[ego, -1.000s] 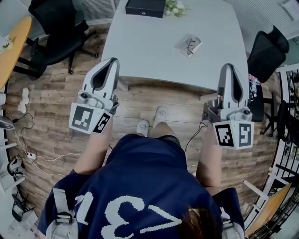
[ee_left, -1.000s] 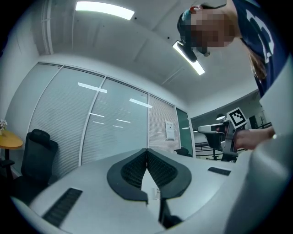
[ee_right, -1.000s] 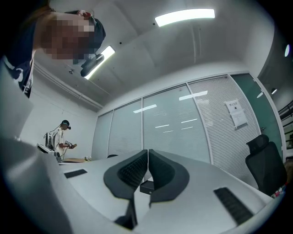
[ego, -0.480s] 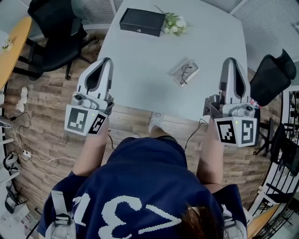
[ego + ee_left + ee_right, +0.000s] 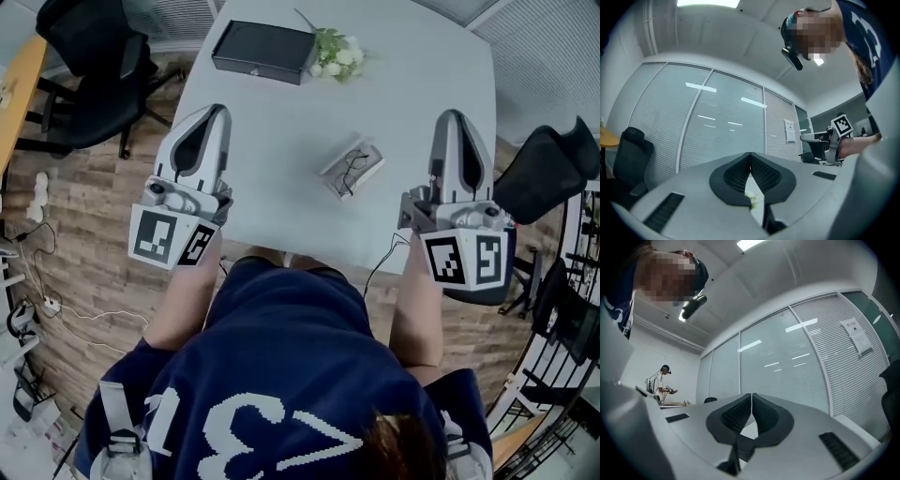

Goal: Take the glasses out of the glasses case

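the person stands at the near edge of the pale bench (image 5: 281,112) with a pair of tongs in each hand, both held above the bench and pointing away across it. the left tongs (image 5: 215,112) are over the bench's left edge, and their own view shows the dark ribbed pads pressed together at the tip with nothing caught between them. the right tongs (image 5: 455,118) are over the right side near the near right corner, and they too are closed tip to tip and hold nothing. the glasses case (image 5: 367,156), a see-through one, lies flat about the middle of the bench, between the two tongs, rather nearer the right pair and touching neither. the glasses (image 5: 351,171), dark-framed, lie inside it; i cannot tell whether its lid is up. at the far edge sits a flat black box (image 5: 262,49) with a small bunch of flowers (image 5: 335,51) just beside it. a black chair (image 5: 94,56) stands off the bench's left side, on the wooden floor (image 5: 84,187).
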`<state>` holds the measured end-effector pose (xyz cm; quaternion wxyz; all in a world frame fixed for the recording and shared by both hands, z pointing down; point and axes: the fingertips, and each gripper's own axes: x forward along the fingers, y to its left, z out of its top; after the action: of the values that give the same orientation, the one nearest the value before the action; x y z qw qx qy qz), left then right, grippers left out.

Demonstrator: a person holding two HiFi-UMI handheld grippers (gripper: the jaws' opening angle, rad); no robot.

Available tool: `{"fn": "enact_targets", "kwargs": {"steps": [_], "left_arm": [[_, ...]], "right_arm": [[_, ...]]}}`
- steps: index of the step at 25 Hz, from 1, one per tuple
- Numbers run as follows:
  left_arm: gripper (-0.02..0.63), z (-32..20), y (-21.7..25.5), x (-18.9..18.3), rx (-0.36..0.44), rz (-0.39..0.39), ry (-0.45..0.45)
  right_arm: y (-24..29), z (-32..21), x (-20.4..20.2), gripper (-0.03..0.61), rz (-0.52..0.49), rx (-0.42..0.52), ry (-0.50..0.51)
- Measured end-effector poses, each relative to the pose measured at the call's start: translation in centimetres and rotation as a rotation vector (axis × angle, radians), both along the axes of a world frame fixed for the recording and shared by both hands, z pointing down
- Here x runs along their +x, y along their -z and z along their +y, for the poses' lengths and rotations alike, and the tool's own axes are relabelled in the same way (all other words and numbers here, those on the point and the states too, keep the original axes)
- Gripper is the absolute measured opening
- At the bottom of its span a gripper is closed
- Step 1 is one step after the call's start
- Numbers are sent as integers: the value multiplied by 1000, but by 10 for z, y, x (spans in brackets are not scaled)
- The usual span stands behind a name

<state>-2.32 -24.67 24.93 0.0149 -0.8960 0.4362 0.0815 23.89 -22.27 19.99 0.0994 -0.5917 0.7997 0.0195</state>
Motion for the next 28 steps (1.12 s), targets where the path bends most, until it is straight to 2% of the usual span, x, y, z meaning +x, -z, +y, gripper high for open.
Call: {"fn": "enact_targets", "kwargs": {"steps": [5, 8, 15, 19, 22, 28], "left_arm": [[14, -23, -11, 16, -16, -18, -64], [14, -32, -20, 22, -35, -26, -103], [14, -41, -54, 35, -99, -46, -191], [14, -42, -72, 34, -135, -62, -210], [15, -43, -82, 34, -159, -72, -220], [14, -43, -94, 33, -183, -81, -231]], "right_arm": [[-29, -12, 6, 29, 14, -90, -77], [-62, -19, 8, 29, 41, -183, -107], [-185, -19, 4, 32, 61, -498, -156], [-265, -12, -8, 83, 101, -697, -146], [-318, -3, -14, 84, 141, -842, -145], [-382, 7, -24, 97, 214, -1024, -157]]}}
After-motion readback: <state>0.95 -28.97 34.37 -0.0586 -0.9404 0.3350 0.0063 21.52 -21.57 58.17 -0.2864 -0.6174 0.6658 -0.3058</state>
